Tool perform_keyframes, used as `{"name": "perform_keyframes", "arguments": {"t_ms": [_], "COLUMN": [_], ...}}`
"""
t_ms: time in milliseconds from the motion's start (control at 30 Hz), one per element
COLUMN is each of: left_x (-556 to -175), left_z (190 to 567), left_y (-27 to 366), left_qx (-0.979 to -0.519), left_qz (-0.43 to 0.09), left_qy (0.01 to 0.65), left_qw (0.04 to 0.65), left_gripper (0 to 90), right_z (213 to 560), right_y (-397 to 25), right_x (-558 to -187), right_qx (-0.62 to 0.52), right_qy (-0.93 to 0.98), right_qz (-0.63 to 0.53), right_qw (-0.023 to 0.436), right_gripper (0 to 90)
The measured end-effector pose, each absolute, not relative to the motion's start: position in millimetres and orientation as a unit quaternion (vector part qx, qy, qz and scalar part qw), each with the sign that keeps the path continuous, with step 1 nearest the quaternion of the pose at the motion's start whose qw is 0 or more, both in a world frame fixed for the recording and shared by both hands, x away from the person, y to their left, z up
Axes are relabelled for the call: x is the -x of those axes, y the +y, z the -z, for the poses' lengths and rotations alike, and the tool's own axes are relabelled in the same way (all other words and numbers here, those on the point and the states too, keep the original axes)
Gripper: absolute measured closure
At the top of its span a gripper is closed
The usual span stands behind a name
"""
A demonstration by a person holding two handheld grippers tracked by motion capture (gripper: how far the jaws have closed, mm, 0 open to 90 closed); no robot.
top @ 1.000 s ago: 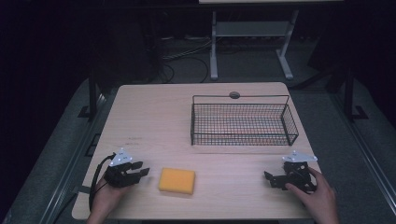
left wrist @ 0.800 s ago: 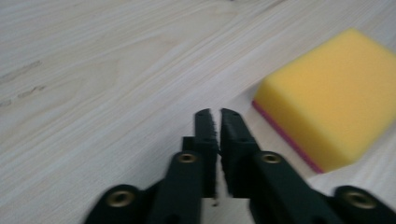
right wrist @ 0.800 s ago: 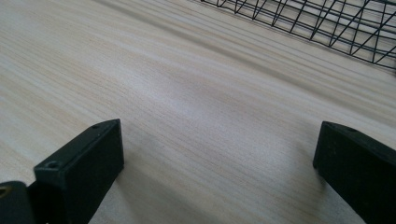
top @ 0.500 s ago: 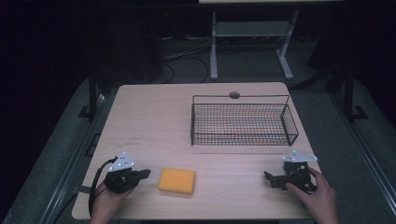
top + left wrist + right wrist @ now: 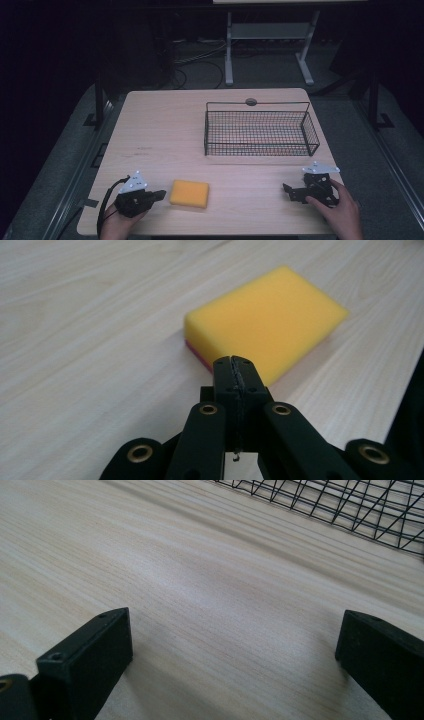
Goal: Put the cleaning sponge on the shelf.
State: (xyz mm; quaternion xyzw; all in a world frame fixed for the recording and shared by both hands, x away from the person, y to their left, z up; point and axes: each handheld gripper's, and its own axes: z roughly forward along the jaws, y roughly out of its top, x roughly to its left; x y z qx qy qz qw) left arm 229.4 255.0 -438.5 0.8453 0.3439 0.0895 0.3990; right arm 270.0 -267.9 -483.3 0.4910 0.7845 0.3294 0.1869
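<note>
A yellow sponge [image 5: 189, 193] with a pink underside lies flat near the table's front edge, left of centre. My left gripper [image 5: 159, 194] rests just left of it, jaws shut with nothing between them; in the left gripper view the tips [image 5: 235, 371] point at the sponge [image 5: 265, 322], a short way off its near corner. My right gripper [image 5: 286, 191] sits on the table at the front right, held by a hand. Its jaws stand wide apart over bare wood [image 5: 235, 645]. A black wire basket [image 5: 260, 131] stands empty at the back right.
The basket's mesh [image 5: 350, 505] runs along the top of the right gripper view. A round grommet [image 5: 251, 102] sits at the table's far edge. Beyond the table are a white stand's legs [image 5: 267, 50] and floor cables. The table's left half is bare wood.
My left gripper has turned and slid slightly right, its tips now nearer the sponge. The right gripper and the sponge have not moved.
</note>
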Motion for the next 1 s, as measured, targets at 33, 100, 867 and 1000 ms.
{"name": "perform_keyframes", "arguments": {"t_ms": [33,100,867,1000], "left_x": [-228,-227,-239,-244], "left_z": [440,441,445,445], "left_y": [252,250,240,238], "left_qx": [-0.848,-0.851,-0.857,-0.859], "left_qz": [-0.083,-0.08,-0.081,-0.085], "left_qy": [0.341,0.338,0.333,0.33], "left_qw": [0.397,0.395,0.384,0.383], "left_gripper": [89.7,89.7,89.7,89.7], "right_z": [483,483,483,483], "right_y": [-268,-268,-268,-268], "right_x": [-270,-270,-271,-271], "right_qx": [-0.491,-0.491,-0.491,-0.491], "right_qy": [0.785,0.785,0.784,0.784], "right_qz": [-0.329,-0.329,-0.329,-0.329], "right_qw": [0.187,0.187,0.188,0.188], "right_gripper": [1.2,1.2,1.2,1.1]}}
